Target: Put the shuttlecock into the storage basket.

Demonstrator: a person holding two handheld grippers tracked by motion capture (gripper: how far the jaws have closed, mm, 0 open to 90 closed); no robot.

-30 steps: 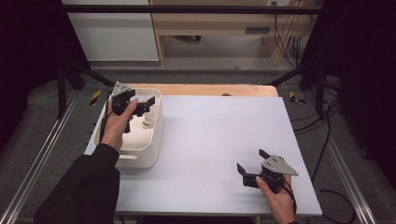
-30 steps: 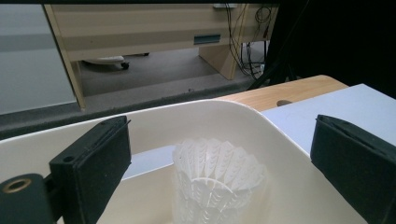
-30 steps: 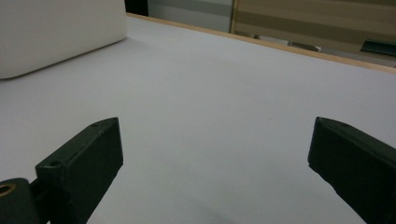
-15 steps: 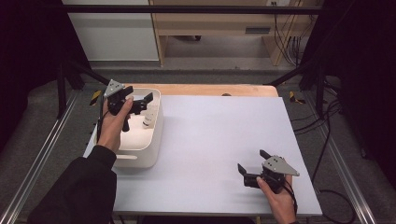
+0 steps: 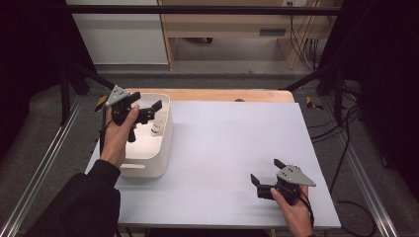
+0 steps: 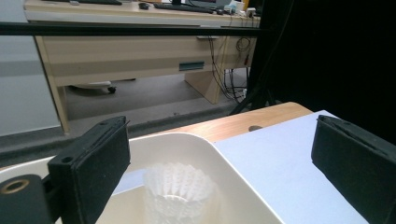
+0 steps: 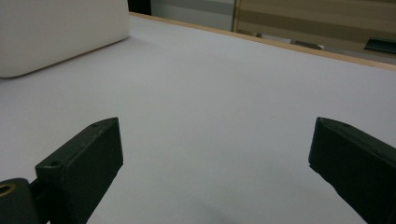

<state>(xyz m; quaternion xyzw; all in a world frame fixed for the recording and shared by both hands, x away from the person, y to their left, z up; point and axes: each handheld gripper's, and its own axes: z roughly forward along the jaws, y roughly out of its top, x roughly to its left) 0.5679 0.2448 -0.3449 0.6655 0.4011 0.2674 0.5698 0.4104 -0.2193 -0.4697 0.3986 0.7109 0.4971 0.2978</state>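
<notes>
My left gripper (image 5: 147,105) is held open over the far end of a white bin (image 5: 148,160) at the table's left. A small white pleated paper cup (image 5: 157,127) stands in the bin just below and to the right of the jaws. In the left gripper view the cup (image 6: 180,191) sits low between the spread jaws of the left gripper (image 6: 219,154), untouched. My right gripper (image 5: 267,172) rests open on the white table near the front right edge, and in its own view the right gripper (image 7: 215,163) has nothing between its jaws.
The white tabletop (image 5: 232,138) stretches between the bin and the right gripper. A wooden strip (image 5: 222,95) runs along the far edge. Metal frame rails flank both sides. The bin's outer wall (image 7: 56,32) shows far left in the right gripper view.
My left gripper has drawn back a little to the left and risen above the bin, away from the paper cup. The right gripper has stayed where it was.
</notes>
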